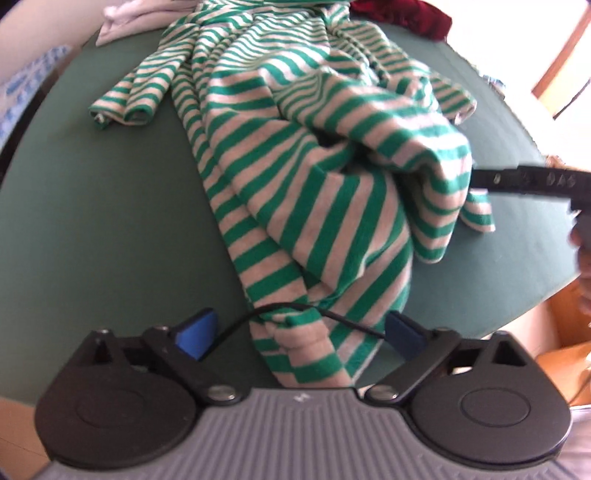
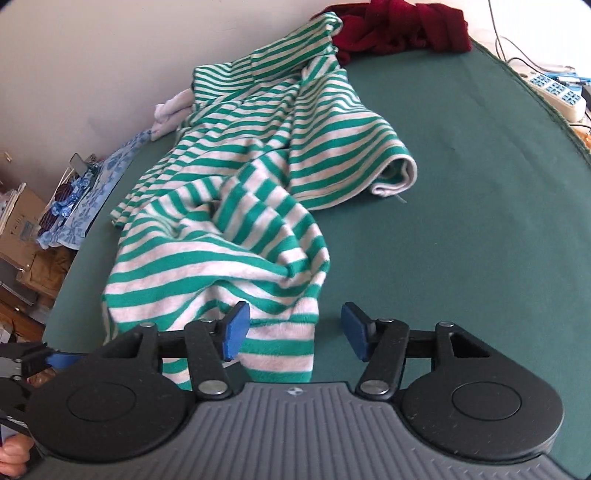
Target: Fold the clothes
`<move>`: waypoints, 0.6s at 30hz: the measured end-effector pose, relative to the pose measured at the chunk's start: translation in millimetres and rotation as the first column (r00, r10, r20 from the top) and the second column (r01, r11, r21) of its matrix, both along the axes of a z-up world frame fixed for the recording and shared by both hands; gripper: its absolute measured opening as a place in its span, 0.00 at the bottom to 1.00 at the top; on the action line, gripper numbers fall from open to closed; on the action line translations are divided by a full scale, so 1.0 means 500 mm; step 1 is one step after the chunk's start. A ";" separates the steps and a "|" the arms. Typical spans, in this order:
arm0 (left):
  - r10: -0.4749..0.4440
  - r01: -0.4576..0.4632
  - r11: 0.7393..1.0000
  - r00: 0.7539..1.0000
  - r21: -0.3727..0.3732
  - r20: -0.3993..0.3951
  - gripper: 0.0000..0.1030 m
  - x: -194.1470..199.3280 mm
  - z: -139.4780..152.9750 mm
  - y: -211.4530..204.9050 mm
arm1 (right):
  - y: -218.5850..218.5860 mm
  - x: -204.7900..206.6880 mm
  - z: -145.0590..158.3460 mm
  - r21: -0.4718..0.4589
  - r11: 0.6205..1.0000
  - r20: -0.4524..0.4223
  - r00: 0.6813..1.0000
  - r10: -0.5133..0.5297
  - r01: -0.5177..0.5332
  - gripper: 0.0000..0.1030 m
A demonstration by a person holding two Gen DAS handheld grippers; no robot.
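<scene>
Left claw jaws wide apart, blue pads either side of the near end of the green-and-white striped shirt. Fabric sits between the pads, but neither pad presses on it, so no grip. Thin black cable arcs across the gap between the pads, over the cloth.

Right claw partly open. Its left pad is over the shirt's near hem, the right pad over bare green cover. Nothing pinched; whether the left pad touches the fabric, can't tell.

Shirt lies crumpled lengthwise on the desk, bunched in folds along the middle. One sleeve splays left in the left wrist view. A rolled, folded-over edge sticks out right in the right wrist view. Far end of the shirt reaches the back of the desk.

Dark red garment heaped at the far edge, just beside the shirt's far end. White cloth at the far left edge, touching the shirt. Blue patterned fabric hangs off the left edge. White power strip past the right edge. Cardboard boxes on the left, below desk level.

Right claw's black arm shows in the left wrist view beside a raised fold of shirt.
</scene>
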State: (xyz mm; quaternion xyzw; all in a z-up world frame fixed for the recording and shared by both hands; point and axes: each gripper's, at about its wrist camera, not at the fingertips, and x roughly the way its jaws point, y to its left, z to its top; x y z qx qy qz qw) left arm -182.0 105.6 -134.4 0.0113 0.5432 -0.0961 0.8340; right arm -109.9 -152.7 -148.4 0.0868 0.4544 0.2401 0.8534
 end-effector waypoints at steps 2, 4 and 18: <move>-0.031 0.031 0.999 0.998 0.009 0.058 0.75 -0.005 0.002 -0.002 | 0.014 -0.011 0.000 -0.002 1.000 0.010 1.000 -0.005 0.005 0.16; -0.074 0.072 0.997 0.993 0.017 0.089 0.34 -0.010 0.011 0.006 | 0.015 -0.020 0.005 0.003 0.999 0.011 0.999 -0.049 0.049 0.09; -0.003 0.013 0.999 0.974 -0.044 0.227 0.06 -0.101 0.249 0.239 | -0.155 -0.205 0.242 0.330 0.944 0.111 0.991 -0.072 0.032 0.08</move>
